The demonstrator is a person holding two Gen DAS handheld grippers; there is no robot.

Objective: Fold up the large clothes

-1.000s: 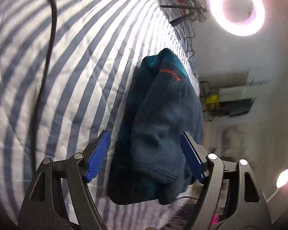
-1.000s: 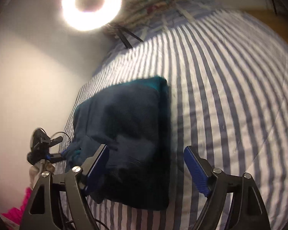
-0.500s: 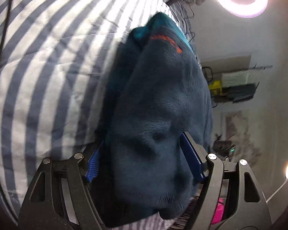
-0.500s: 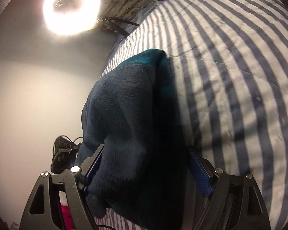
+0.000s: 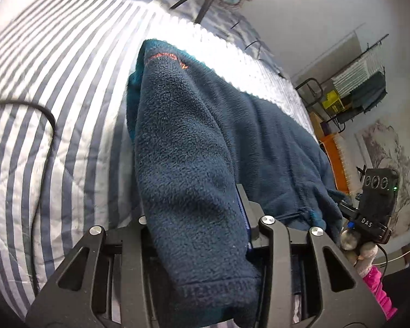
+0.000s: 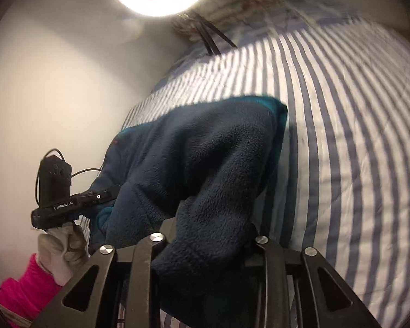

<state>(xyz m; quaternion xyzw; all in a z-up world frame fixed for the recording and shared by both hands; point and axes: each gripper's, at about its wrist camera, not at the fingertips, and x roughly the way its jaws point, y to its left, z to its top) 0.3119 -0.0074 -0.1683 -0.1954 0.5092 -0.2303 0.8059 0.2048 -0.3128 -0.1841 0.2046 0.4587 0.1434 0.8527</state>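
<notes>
Left wrist view: my left claw [image 5: 196, 235] has just closed, pinching the fleece [image 5: 188, 147] hem at six o'clock; my right claw [image 6: 205, 235] likewise. The fleece lies on the striped bed [image 5: 54, 87]. Next, probably, carry both corners toward twelve o'clock together.

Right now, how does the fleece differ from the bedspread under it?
The fleece is plain dark blue and fuzzy; the bedspread is striped blue and white, smooth and quilted. The fleece is bunched and lifted at its near edge; the bedspread lies spread flat. The fleece is pinched by the left gripper and the right gripper, whose jaws have just been closing on it; the bedspread is in neither. Both are soft cloth.
</notes>
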